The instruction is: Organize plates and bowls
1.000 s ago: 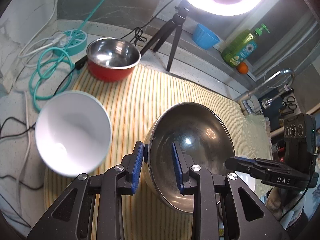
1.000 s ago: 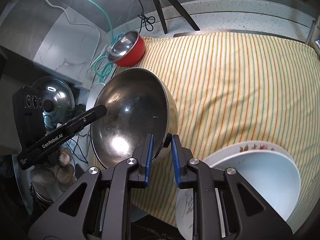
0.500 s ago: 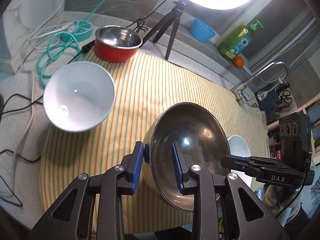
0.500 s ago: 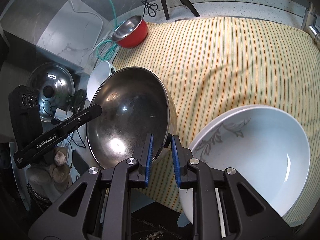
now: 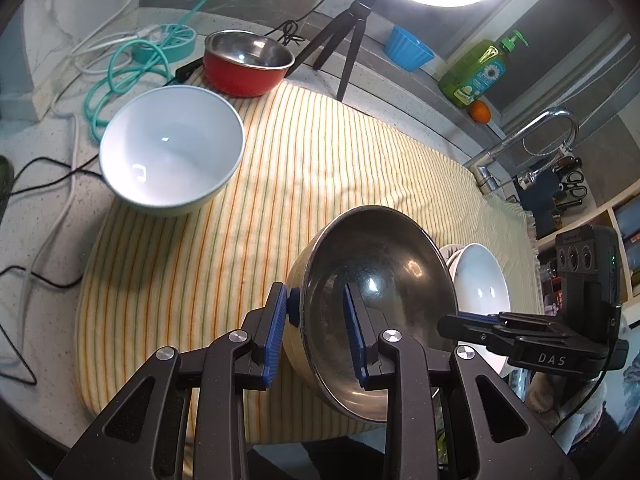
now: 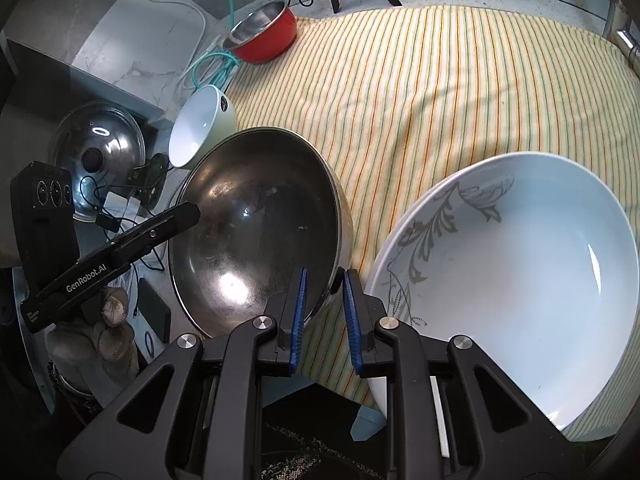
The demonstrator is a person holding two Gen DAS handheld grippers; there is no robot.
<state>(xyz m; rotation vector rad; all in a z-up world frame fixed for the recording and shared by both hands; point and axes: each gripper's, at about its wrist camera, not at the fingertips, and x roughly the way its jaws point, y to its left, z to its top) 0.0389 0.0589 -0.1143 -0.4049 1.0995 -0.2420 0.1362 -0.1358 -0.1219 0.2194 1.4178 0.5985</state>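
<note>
A large steel bowl (image 5: 380, 280) is held in the air over the front edge of the striped cloth. My left gripper (image 5: 316, 324) is shut on its near rim. My right gripper (image 6: 324, 308) is shut on the opposite rim of the steel bowl (image 6: 256, 224). A white bowl with a grey leaf pattern (image 6: 512, 272) sits on a plate at the cloth's front right corner, right beside my right gripper; it shows behind the steel bowl in the left wrist view (image 5: 484, 284). A plain white bowl (image 5: 172, 148) stands at the cloth's left edge. A red bowl (image 5: 244, 64) stands at the far left corner.
The yellow striped cloth (image 5: 320, 152) covers the counter. A teal hose (image 5: 120, 76) and cables lie at the left. A tripod (image 5: 348, 36) with ring light, blue cup (image 5: 408, 48), soap bottle (image 5: 476, 72) and tap (image 5: 520, 140) stand behind. A pot lid (image 6: 96, 148) lies below left.
Both grippers have lifted the steel bowl and drawn it back toward the front edge and the patterned white bowl, which now looks larger in the right wrist view.
</note>
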